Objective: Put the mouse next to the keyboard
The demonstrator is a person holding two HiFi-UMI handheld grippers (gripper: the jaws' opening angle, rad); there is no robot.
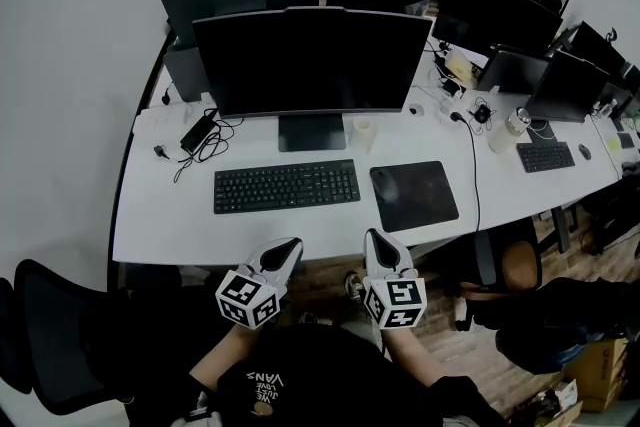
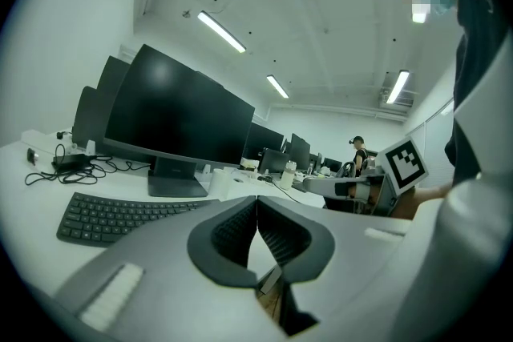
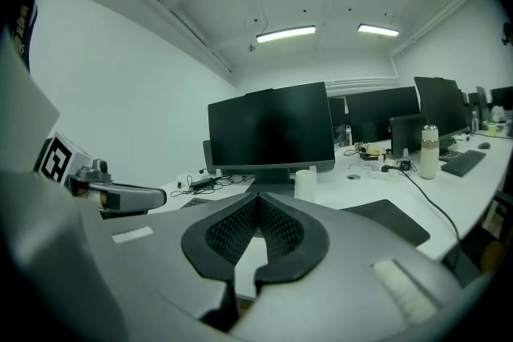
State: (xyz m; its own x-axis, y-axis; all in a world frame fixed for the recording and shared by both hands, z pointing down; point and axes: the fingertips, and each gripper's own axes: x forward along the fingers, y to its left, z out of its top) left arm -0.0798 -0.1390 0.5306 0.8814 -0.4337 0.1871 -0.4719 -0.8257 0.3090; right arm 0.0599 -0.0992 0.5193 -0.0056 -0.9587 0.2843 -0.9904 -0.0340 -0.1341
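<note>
Left gripper (image 1: 291, 245) jaws closed, empty | right gripper (image 1: 372, 238) jaws closed, empty | both short of desk (image 1: 170, 233) edge, keyboard (image 1: 286, 185) beyond

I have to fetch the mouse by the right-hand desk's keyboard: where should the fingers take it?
Grip the mouse across its two long sides, with the fingers coming down from above. It lies flat, low and rounded, close to the right of the far keyboard, so a level approach from the left looks blocked.

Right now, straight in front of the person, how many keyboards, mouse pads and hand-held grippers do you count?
keyboard: 1
mouse pad: 1
left hand-held gripper and right hand-held gripper: 2
Total: 4
</note>
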